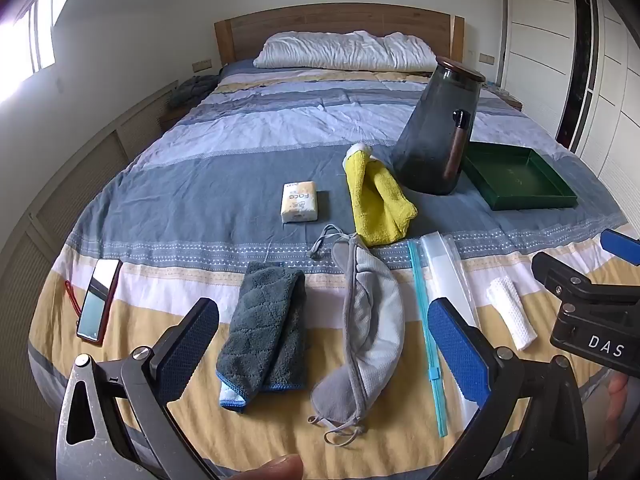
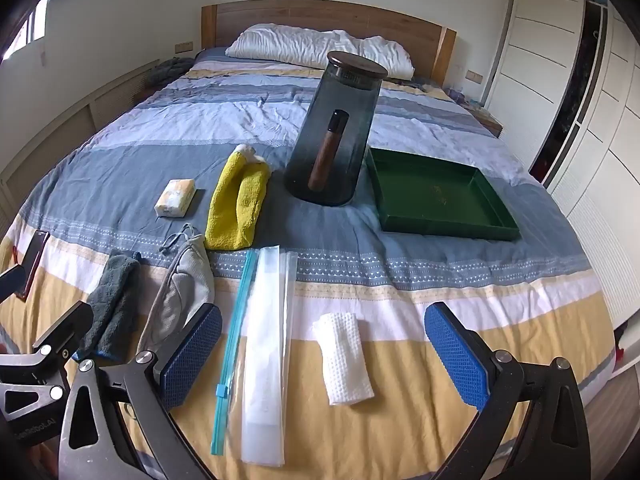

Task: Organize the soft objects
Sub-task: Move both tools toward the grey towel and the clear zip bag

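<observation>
striped bed [image 1: 192,184] holds limp cloths: grey towel [image 1: 262,330], eye mask [image 1: 370,320], yellow cloth [image 1: 376,204]. left gripper [image 1: 324,346] and right gripper [image 2: 324,354] hover spread, empty. light, floppy; best pinched mid-fold.

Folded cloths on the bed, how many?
3. A dark grey cloth lies near the left tool; a yellow cloth lies further back, beside the glass jar; a small white cloth lies near the right tool. None seems hidden.
</observation>
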